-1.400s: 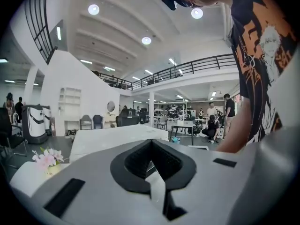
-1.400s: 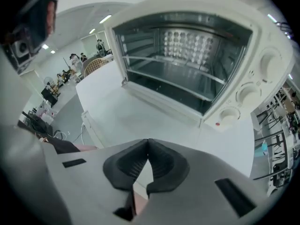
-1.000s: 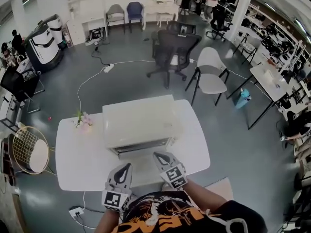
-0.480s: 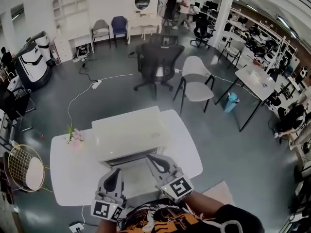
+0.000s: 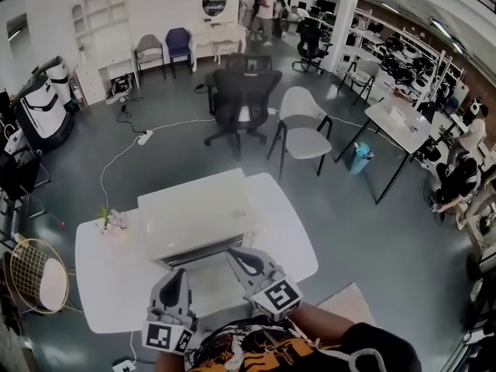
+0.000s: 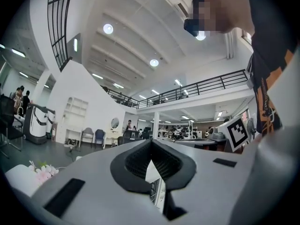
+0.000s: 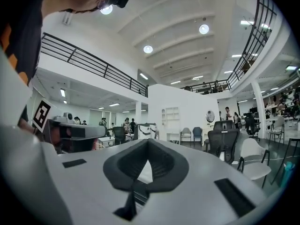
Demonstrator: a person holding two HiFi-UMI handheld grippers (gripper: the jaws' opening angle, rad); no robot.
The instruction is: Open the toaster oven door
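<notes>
A white toaster oven [image 5: 198, 214] stands on the white table [image 5: 291, 242], its front facing me. A pale flat panel [image 5: 208, 281] lies in front of it between my grippers; I cannot tell whether it is the door. My left gripper [image 5: 177, 274] hovers near the front's left, shut and empty. Level with the front's right part, my right gripper [image 5: 233, 256] is likewise shut with nothing in it. In the left gripper view the jaws [image 6: 151, 142] meet and a slice of the oven [image 6: 157, 184] shows through their gap. In the right gripper view the jaws [image 7: 147, 140] also meet.
A small bunch of pink flowers [image 5: 109, 222] sits on the table's left. A white chair [image 5: 300, 130] and a black office chair [image 5: 240, 91] stand beyond the table. A round wire-framed object [image 5: 32, 276] is on the floor at the left.
Both grippers have risen toward the head camera and look larger, the right one more than the left. The oven has not moved.
</notes>
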